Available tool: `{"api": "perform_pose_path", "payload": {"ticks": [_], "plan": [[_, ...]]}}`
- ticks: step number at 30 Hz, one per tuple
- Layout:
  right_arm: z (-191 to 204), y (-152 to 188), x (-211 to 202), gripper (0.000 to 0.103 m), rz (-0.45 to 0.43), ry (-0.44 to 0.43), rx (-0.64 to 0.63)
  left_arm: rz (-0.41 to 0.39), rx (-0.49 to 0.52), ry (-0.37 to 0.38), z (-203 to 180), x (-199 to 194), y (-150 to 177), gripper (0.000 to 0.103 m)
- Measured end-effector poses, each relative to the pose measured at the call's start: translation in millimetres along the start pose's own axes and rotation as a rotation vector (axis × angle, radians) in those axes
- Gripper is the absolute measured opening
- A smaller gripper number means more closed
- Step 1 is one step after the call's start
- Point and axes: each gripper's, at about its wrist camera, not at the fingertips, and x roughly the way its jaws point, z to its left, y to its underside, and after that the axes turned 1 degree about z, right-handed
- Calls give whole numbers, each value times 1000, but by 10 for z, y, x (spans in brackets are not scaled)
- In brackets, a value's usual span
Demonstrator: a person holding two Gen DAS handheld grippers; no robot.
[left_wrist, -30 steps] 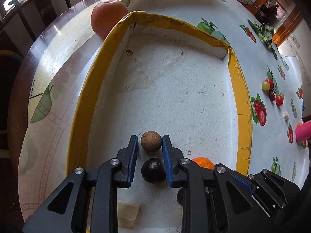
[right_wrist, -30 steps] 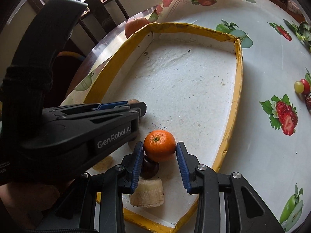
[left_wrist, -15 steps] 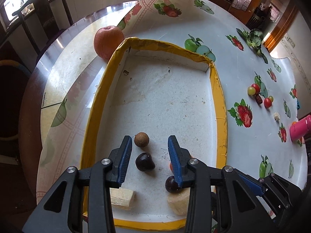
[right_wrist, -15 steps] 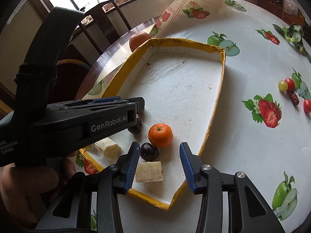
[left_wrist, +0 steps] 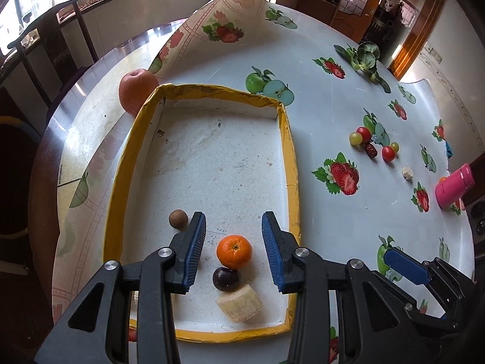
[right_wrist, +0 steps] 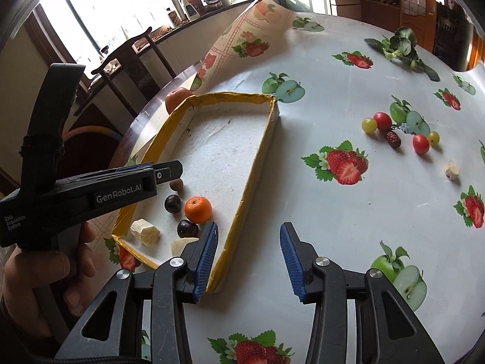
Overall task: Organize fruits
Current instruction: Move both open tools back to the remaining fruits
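Hovering over the tray (left_wrist: pixel 292 163), the left gripper (left_wrist: pixel 233 242) has its fingers apart, empty, above the orange (left_wrist: pixel 234 251) and plum (left_wrist: pixel 226 278). The right gripper (right_wrist: pixel 248 257), fingers also apart, hangs beside the tray's edge; loose fruits (right_wrist: pixel 397 133) lie well apart.

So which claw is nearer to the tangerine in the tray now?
Left. The left claw is open above the tray, with the tangerine between its fingertips. The right claw is open too, off beside the tray's right wall, over the tablecloth.
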Motion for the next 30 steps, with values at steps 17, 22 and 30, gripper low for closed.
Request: {"api": "perform_pose_path", "payload": {"ticks": [17, 22, 30], "plan": [[-774, 162, -392, 44, -58, 81, 150, 1, 88, 29, -502, -35, 13, 36], [-940, 205, -421, 44, -59, 93, 178, 12, 108, 39, -638, 19, 5, 36], [-1270, 307, -407, 44, -51, 124, 238, 38, 135, 62, -864, 158, -39, 36]]}}
